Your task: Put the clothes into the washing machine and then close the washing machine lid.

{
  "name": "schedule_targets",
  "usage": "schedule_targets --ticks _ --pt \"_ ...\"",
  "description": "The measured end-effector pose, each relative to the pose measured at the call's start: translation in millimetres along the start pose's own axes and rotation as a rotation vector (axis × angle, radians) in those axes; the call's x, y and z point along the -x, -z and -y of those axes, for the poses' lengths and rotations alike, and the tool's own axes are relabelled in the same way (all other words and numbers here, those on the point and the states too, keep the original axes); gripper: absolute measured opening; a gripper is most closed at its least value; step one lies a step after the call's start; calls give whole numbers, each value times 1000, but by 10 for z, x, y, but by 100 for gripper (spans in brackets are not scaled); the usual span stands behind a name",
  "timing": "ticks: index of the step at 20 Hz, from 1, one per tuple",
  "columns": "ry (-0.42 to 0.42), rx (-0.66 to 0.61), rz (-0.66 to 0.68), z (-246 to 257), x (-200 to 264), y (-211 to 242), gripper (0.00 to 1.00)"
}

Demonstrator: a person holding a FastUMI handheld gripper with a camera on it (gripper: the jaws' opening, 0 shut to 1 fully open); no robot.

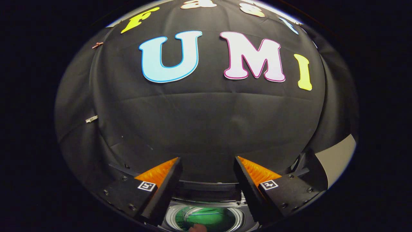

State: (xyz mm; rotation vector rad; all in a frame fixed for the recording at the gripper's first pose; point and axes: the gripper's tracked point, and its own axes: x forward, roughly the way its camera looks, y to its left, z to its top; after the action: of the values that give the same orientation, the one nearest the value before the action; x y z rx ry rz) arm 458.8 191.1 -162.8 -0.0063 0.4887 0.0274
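The handheld two-finger gripper sat with its fingers spread wide apart, nothing clamped between them.

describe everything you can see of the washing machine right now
The washing machine sits low, below and between the gripper fingers, which are spread open and hold nothing. Its round drum opening shows a ringed metallic rim with something green inside. A dark band runs along the machine's back edge, against the black cloth wall. The opening is uncovered. A small pale shape at its near edge is too cut off to identify.
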Motion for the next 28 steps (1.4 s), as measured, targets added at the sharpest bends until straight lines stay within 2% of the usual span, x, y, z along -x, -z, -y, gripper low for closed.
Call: schedule_targets --ticks 10,15,17,21,24,28 --pt "-41 3 39 -62 510 351 100" --pt "-57 -4 54 -81 598 566 100" --pt "-19 26 -2 -10 562 841 100" --pt "-17 91 -76 3 506 1396 99" --pt "-21 83 -114 11 481 1756 99" --pt "-33 64 -121 -37 502 1978 99"
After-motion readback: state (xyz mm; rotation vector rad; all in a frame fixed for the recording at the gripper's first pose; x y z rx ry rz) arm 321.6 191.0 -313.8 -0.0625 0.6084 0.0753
